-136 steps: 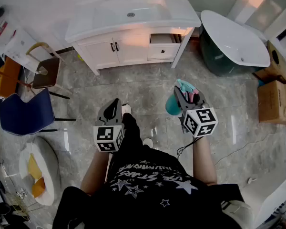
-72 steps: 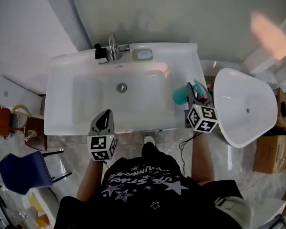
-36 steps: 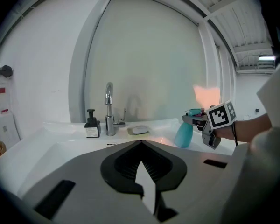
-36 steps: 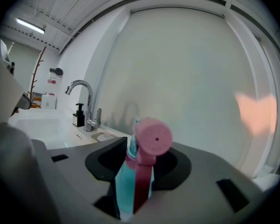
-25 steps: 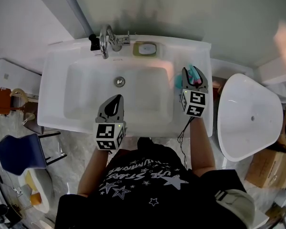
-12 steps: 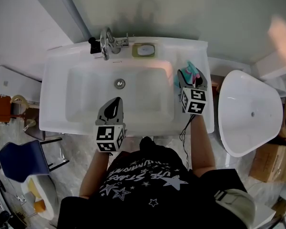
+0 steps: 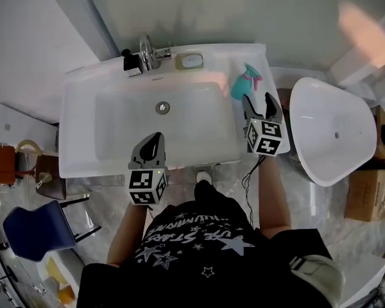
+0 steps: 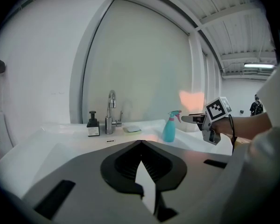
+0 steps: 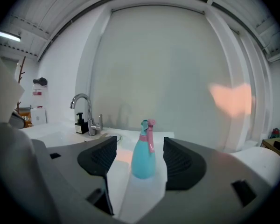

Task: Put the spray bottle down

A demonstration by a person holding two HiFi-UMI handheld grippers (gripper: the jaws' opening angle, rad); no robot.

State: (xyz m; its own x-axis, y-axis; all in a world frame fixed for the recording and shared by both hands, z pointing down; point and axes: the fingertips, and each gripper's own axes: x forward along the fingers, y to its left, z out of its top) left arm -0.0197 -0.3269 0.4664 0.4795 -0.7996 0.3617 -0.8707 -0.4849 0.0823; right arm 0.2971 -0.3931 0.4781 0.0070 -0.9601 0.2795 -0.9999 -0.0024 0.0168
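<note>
Left gripper (image 7: 155,136), jaws closed and empty, is poised over the front edge of a white washbasin top (image 7: 77,165). A soap dispenser (image 7: 129,62), tap (image 7: 147,49) and soap dish (image 7: 191,61) line its rear edge. Near the rear right corner the spray bottle (image 7: 245,82) stands upright. Just short of it is the right gripper (image 7: 258,99), whose jaws have just been opening; they gape wide with nothing between them. A white tub (image 7: 333,133) lies rightward. Both forearms reach forward, the grippers tilted slightly down.
</note>
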